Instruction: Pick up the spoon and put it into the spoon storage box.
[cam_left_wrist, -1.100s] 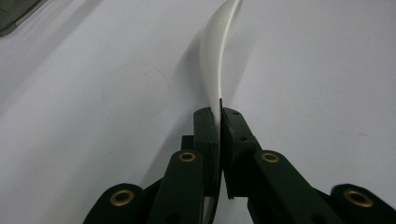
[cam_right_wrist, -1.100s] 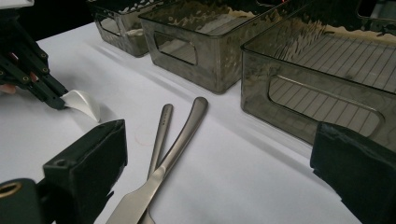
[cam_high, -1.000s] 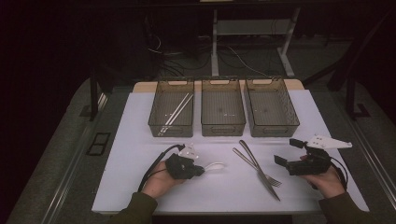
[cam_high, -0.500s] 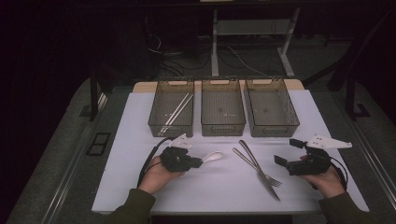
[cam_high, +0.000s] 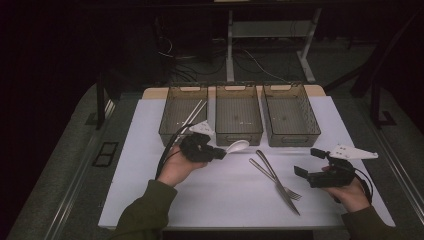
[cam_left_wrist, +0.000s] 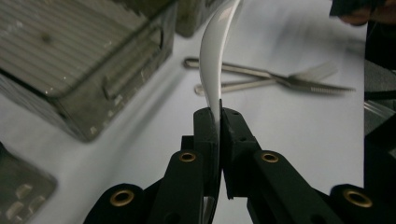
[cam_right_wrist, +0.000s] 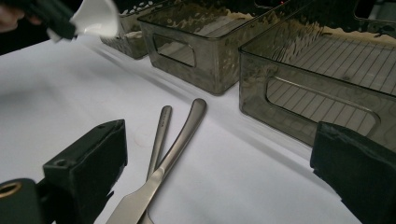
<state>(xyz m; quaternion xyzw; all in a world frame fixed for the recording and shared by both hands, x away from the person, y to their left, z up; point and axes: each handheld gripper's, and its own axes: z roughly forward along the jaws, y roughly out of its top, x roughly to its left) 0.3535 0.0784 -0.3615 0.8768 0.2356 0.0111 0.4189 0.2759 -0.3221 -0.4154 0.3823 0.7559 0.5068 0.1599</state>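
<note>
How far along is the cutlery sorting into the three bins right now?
Done: chopsticks lie in the left bin. In hand: the left gripper is clamped on the white spoon, lifted off the table near the middle bin. Left: the fork and knife lie crossed on the table; the right gripper stands open beside them.

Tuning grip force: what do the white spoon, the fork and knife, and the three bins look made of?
White spoon: smooth glossy white, looks like ceramic or melamine; cannot tell which. Left gripper is shut on its handle.
Fork and knife: brushed grey metal, likely stainless steel, with a dull sheen.
Bins: smoky see-through plastic, with ribbed floors and moulded handle slots.
</note>
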